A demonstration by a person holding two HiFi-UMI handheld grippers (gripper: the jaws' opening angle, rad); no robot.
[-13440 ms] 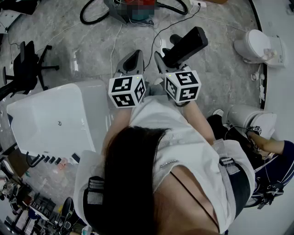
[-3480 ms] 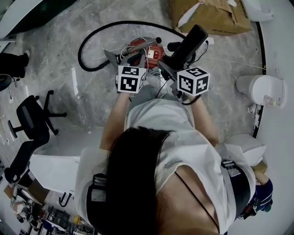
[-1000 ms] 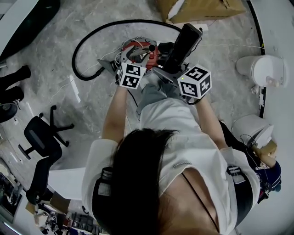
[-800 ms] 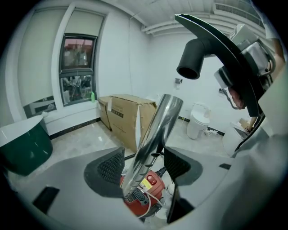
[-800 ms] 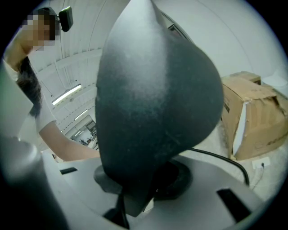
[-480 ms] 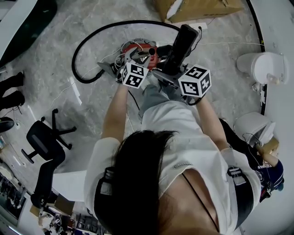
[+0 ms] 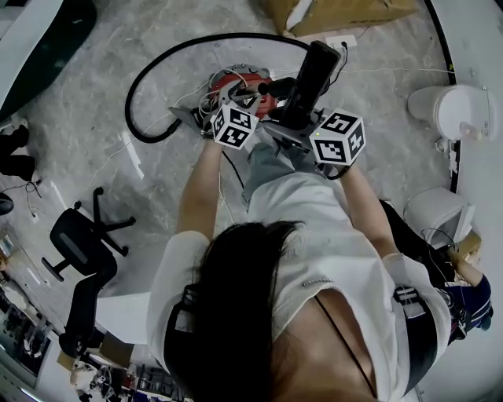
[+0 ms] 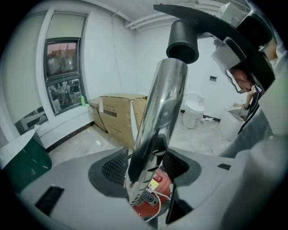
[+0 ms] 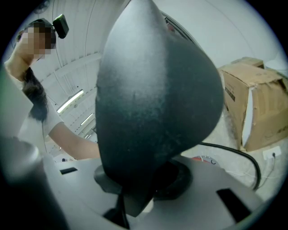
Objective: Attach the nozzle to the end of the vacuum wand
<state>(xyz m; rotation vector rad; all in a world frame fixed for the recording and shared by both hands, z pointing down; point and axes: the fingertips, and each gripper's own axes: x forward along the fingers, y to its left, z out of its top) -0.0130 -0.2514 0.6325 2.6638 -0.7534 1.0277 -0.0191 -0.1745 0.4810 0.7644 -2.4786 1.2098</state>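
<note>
In the left gripper view a chrome vacuum wand (image 8: 157, 117) runs up between the ribbed pads (image 8: 116, 167) of my left gripper (image 8: 144, 166). The pads sit against it on both sides, having just closed in a little. At the wand's top end sits the round socket of the black nozzle (image 8: 182, 42). My right gripper (image 9: 144, 179) is shut on that nozzle (image 9: 153, 99), whose body fills its view. From the head view, the left gripper (image 7: 238, 96) and right gripper (image 7: 295, 122) meet over the red vacuum (image 7: 228, 81), nozzle (image 7: 313, 74) slanting away.
A black hose (image 7: 157, 59) loops on the grey floor left of the vacuum. A cardboard box (image 7: 338, 12) lies beyond it, a toilet (image 7: 452, 110) at the right, an office chair (image 7: 82, 243) at the left. Thin cables trail around the vacuum.
My left gripper has sunk a little and shifted toward the right gripper, nearer the wand. The right gripper keeps the nozzle in much the same place.
</note>
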